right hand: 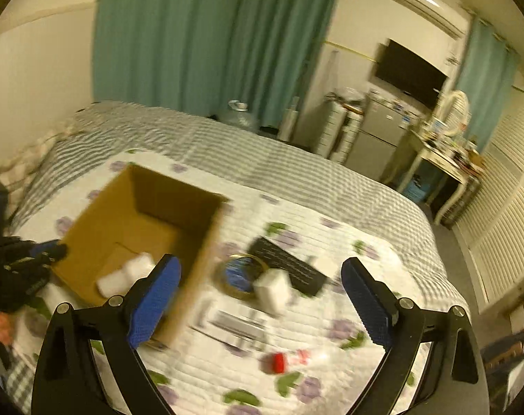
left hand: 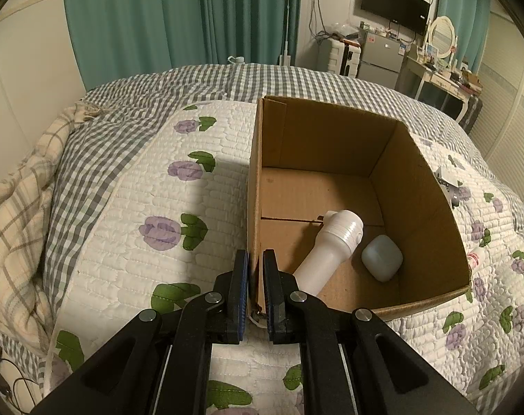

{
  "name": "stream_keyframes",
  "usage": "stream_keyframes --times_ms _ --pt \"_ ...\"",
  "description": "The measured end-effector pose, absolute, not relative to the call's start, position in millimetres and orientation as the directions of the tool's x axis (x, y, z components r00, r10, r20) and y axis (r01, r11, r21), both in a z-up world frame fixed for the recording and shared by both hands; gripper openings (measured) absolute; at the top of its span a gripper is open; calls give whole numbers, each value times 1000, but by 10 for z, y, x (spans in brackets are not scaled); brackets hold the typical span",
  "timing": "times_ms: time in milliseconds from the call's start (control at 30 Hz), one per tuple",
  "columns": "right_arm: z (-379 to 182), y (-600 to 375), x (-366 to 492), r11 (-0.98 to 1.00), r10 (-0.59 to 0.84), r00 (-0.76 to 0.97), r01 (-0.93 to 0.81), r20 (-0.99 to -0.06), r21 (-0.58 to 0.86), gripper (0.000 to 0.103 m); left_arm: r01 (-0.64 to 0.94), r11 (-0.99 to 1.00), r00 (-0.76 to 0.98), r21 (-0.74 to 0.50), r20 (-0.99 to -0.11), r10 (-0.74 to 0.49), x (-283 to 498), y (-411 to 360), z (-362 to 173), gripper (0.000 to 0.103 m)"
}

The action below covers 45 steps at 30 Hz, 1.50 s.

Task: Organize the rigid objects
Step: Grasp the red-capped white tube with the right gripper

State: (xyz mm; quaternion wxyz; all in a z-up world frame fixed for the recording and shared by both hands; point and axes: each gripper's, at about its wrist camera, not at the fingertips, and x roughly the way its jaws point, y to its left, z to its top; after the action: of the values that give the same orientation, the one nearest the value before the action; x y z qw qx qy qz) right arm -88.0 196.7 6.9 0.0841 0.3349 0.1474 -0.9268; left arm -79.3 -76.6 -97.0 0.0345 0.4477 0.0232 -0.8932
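- Box (left hand: 331, 186) on the bed (left hand: 158, 207) holds a white bottle (left hand: 326, 245) and a pale case (left hand: 382, 257).
- Left gripper (left hand: 255, 276) fingers clamp the box's wall.
- Right gripper (right hand: 262, 301) fingers spread wide beside the box.

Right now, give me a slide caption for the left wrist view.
Left gripper clamps the brown cardboard box wall; a white flashlight-shaped bottle lies inside.

Bed (left hand: 227, 79) covered by a grey checked blanket, with a white quilt (left hand: 158, 186) printed with purple flowers laid over it. A beige plaid throw (left hand: 16, 214) is bunched at the left edge. Teal curtains (left hand: 179, 14) hang behind the bed. A black television (left hand: 395, 3) is mounted on the far wall, above a small grey fridge (left hand: 383, 58) and beside an oval mirror (left hand: 441, 36) on a cluttered dressing table. An air conditioner (right hand: 424, 3) sits high on the wall.
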Motion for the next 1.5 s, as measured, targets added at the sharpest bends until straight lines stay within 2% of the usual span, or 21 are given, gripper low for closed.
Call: stream_keyframes --times_ms 200,400,567,800,967,1000,1067,1133,1233,1500 --pt "-162 2538 -934 -968 34 -732 146 -680 -206 95 83 -997 -594 6 -803 -54 -799 -751 -958 8" --pt "-772 3022 -1058 -978 127 -648 43 -751 -203 95 81 -997 -586 3 -809 -50 -811 -759 -950 8" --pt "-1314 3257 -1160 -993 100 -558 -6 -824 -117 94 82 -996 -587 29 -807 -72 -806 -720 -957 8" --pt "-1627 3318 -1224 -997 63 -497 -72 -866 -32 94 87 -996 -585 36 -807 -80 -809 -716 -954 8" --pt "-1776 3234 -1265 -998 5 -463 -52 -886 22 88 88 -995 -588 38 -805 -83 -804 -706 -963 8" --pt "-1790 3195 -1277 -999 -5 -460 -38 -888 25 85 89 -995 -588 35 -805 -81 -803 -707 -962 8" --pt "-1843 3113 -1305 -1000 -11 -447 -11 -895 18 73 90 -996 -589 25 -805 -74 -807 -722 -961 8" --pt "-1859 3061 -1318 -1000 11 -457 -5 -889 -10 71 86 -996 -587 18 -807 -65 -810 -737 -959 8" --pt "-1830 3064 -1303 -1000 7 -478 -7 -878 -4 60 84 -996 -586 5 -809 -53 -811 -754 -955 8" --pt "-1878 3016 -1251 -1000 16 -452 6 -892 -21 62 88 -996 -588 15 -806 -64 -799 -729 -957 8"
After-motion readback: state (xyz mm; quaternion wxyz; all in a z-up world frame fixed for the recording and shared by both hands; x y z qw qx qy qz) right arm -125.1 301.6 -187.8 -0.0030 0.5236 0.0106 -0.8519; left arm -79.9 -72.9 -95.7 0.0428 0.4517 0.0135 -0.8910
